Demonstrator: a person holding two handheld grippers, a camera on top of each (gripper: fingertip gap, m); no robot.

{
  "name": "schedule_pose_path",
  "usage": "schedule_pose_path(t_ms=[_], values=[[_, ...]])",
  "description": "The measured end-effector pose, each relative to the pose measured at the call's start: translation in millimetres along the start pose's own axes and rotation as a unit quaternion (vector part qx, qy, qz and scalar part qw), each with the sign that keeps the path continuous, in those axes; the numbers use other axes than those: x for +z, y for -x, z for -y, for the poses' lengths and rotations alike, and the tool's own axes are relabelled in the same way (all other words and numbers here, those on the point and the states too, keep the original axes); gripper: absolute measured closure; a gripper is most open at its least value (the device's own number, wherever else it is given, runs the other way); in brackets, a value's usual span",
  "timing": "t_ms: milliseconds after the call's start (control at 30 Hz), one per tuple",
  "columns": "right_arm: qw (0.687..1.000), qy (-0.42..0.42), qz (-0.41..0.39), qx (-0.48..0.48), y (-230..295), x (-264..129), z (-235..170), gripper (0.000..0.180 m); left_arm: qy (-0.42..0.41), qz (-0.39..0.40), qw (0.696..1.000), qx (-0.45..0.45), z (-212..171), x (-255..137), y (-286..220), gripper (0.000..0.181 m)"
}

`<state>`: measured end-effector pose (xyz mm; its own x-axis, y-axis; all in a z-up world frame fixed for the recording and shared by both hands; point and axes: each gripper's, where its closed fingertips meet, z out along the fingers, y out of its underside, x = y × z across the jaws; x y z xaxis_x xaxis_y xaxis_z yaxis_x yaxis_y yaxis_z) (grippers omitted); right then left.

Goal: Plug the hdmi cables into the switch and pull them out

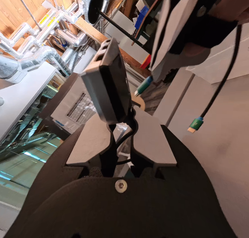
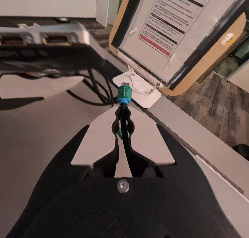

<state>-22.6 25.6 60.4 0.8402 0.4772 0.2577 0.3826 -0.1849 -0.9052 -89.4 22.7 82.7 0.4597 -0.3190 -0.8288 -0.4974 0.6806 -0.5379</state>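
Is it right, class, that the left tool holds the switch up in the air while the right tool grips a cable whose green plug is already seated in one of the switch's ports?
Not quite. The left tool does hold the switch aloft, and the right tool grips the cable, but the green plug is free, clear of the ports, as the right wrist view shows.

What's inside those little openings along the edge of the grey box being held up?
The switch shows two ports here, each an empty socket with a flat tongue inside and no plug in it. The green plug held by the right gripper sits apart. Deeper inside is blurred.
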Motion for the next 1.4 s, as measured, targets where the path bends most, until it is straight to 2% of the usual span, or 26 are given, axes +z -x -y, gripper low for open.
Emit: schedule_pose_path(t_ms=[200, 367, 500, 700, 867, 1400], values=[[0.996, -0.041, 0.055, 0.057, -6.3, -31.3, 18.2, 0.172, 0.032, 0.038, 0.996, 0.078, -30.0, -6.5, 31.7, 0.165], [0.994, -0.03, 0.098, 0.032, 13.5, -68.4, 31.9, 0.173, 0.046, 0.007, 0.992, 0.119, -46.5, -13.1, 38.1, 0.165], [0.996, -0.011, 0.091, -0.013, 36.0, -83.5, 39.1, 0.173, 0.054, -0.011, 0.986, 0.156, -55.4, -16.2, 35.6, 0.165], [0.995, 0.036, 0.074, -0.055, 63.6, -76.2, 33.4, 0.172, 0.071, -0.009, 0.971, 0.229, -59.6, -12.2, 24.7, 0.165], [0.993, 0.046, 0.104, -0.04, 73.2, -65.0, 28.5, 0.173, 0.071, -0.003, 0.969, 0.238, -58.0, -11.0, 23.6, 0.165], [0.994, 0.048, 0.094, -0.024, 60.0, -51.6, 23.0, 0.172, 0.059, 0.007, 0.968, 0.243, -50.0, -10.9, 22.7, 0.165]])
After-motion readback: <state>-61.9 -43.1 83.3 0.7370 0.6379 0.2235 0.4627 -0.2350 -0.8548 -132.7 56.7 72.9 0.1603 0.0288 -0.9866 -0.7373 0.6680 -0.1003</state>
